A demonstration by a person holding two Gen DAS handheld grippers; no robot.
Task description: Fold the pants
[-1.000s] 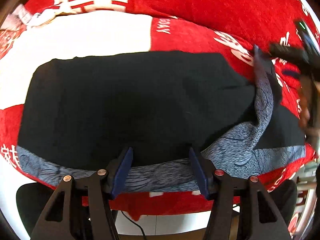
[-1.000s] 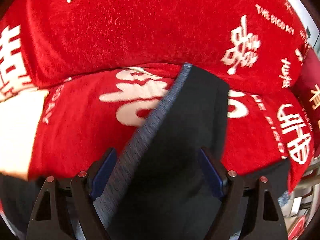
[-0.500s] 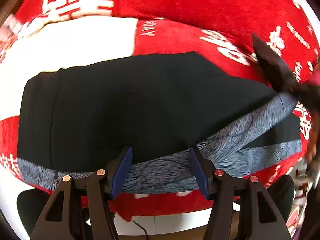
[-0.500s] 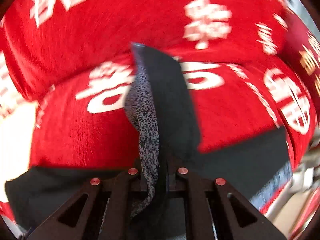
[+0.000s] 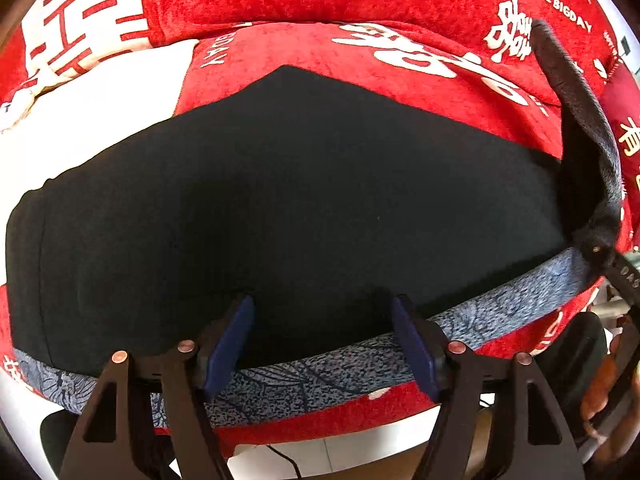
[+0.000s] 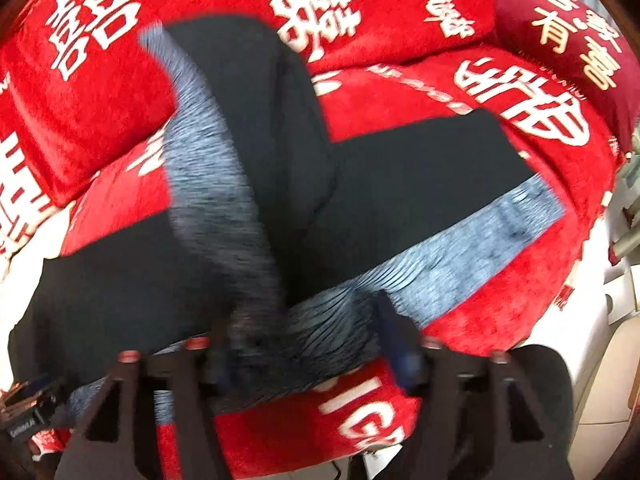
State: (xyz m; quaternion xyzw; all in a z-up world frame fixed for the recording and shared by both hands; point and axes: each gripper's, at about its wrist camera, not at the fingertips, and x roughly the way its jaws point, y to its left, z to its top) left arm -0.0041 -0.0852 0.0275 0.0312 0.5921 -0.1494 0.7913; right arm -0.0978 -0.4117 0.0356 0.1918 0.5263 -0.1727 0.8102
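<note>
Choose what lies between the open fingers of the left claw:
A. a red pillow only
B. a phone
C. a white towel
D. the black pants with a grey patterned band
D: in the left wrist view, the left claw stands open over the pants, near their grey band.

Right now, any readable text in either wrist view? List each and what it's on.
"THE BIGDAY": white print on the red cover, upper right of the left wrist view.
"BIGDAY": partly cut off, same cover, left of the black pants.
Large white Chinese characters on the cover: visible, not transcribed.
</note>
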